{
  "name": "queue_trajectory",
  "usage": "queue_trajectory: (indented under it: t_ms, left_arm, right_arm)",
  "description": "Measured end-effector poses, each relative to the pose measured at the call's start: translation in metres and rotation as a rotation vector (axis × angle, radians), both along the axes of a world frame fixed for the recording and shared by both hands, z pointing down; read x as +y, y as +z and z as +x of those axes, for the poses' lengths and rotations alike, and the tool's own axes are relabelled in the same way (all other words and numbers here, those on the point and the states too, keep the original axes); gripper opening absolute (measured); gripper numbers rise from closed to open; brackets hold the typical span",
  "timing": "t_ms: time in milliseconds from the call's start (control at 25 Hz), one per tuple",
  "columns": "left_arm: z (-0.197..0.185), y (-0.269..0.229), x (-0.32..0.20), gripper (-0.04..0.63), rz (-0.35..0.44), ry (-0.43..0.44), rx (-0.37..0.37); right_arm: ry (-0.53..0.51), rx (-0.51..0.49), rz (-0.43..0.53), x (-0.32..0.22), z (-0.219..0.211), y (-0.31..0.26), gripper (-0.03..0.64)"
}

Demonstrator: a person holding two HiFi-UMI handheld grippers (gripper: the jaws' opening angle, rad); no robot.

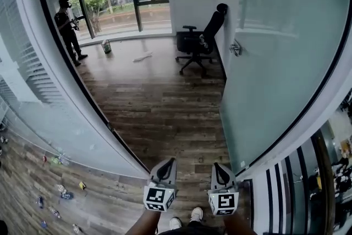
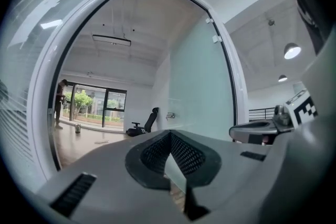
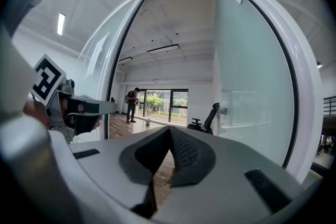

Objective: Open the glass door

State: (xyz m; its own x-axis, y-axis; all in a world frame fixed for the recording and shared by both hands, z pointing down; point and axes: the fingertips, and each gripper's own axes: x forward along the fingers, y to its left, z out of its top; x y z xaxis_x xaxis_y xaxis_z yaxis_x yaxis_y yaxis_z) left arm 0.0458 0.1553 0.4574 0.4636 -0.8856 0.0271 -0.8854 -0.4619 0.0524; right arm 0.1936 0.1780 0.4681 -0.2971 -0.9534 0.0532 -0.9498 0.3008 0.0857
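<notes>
A frosted glass wall (image 1: 33, 74) fills the left, with small coloured things (image 1: 61, 191) behind it too blurred to name. Far left, a person (image 1: 68, 30) stands by the windows, and near them sits a small object (image 1: 106, 47) too tiny to identify. Near the bottom edge, the left gripper (image 1: 169, 160) is clenched on nothing, and so is the right gripper (image 1: 216, 165) just beside it. The arms holding them are cut off. Far right of centre stands an office chair (image 1: 199, 41), partly behind the door edge. The glass door (image 1: 275, 69) stands swung open on the right, its handle (image 1: 236, 48) towards the far edge.
</notes>
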Motion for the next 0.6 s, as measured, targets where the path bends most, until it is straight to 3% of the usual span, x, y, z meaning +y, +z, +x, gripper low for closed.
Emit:
queue_trajectory:
  t_ms: [240, 600]
  left_arm:
    - [-0.03, 0.015, 0.038, 0.002, 0.021, -0.008, -0.005]
    - [-0.049, -0.02, 0.06, 0.002, 0.054, 0.003, 0.006]
  right_arm:
    - [0.03, -0.001, -0.002, 0.032, -0.02, 0.026, 0.015]
    - [0.037, 0.011, 0.046, 0.048, -0.047, -0.019, 0.015]
